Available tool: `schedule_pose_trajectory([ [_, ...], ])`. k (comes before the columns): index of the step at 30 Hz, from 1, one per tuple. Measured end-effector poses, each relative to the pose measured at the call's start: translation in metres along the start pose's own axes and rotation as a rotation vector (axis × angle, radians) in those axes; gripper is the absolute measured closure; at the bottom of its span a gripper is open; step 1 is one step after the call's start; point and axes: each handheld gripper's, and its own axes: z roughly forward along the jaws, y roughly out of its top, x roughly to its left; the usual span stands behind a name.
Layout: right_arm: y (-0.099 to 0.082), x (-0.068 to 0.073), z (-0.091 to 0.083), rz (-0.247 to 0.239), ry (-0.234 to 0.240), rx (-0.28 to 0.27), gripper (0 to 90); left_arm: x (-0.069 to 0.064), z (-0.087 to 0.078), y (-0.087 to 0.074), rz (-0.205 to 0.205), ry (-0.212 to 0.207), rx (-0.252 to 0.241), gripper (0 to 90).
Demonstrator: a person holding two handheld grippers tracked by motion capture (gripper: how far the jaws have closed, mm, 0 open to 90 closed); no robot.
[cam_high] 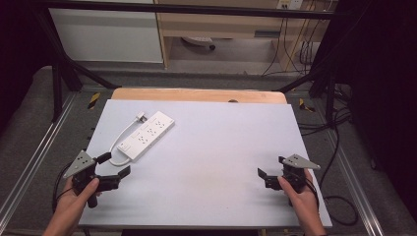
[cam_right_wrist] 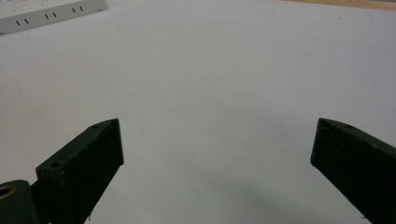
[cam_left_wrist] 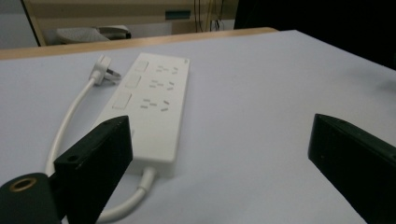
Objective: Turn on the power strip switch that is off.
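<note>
One white plastic power strip (cam_high: 147,134), long and flat, lies ahead of the fingertips of the left gripper (cam_high: 117,164). In the left gripper view it carries three groups of sockets (cam_left_wrist: 157,86) in a row and three flat rectangular buttons (cam_left_wrist: 132,82) beside them. One white round cord (cam_left_wrist: 65,128) leaves its near end, just off the left fingertip, and ends in one white plug (cam_left_wrist: 103,69). There are two black handheld grippers, the left one and the right gripper (cam_high: 271,166), each with two black jaws and one grey three-cornered plate. One pale grey table top (cam_high: 216,162) lies under all the fingertips.
</note>
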Motion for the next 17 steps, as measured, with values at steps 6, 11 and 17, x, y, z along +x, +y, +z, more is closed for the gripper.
schedule_pose_trajectory([
  [6,0.000,-0.001,0.000,-0.004,-0.004,0.001,2.9,-0.002,0.007,-0.016,-0.003,0.010,0.082,8.1],
  [11,-0.001,-0.002,-0.001,-0.008,-0.008,0.007,2.9,-0.012,0.017,-0.025,0.012,-0.022,0.142,7.8],
  [17,-0.005,-0.004,0.002,-0.004,-0.037,0.048,2.8,-0.018,0.023,-0.025,0.040,-0.014,0.170,7.5],
])
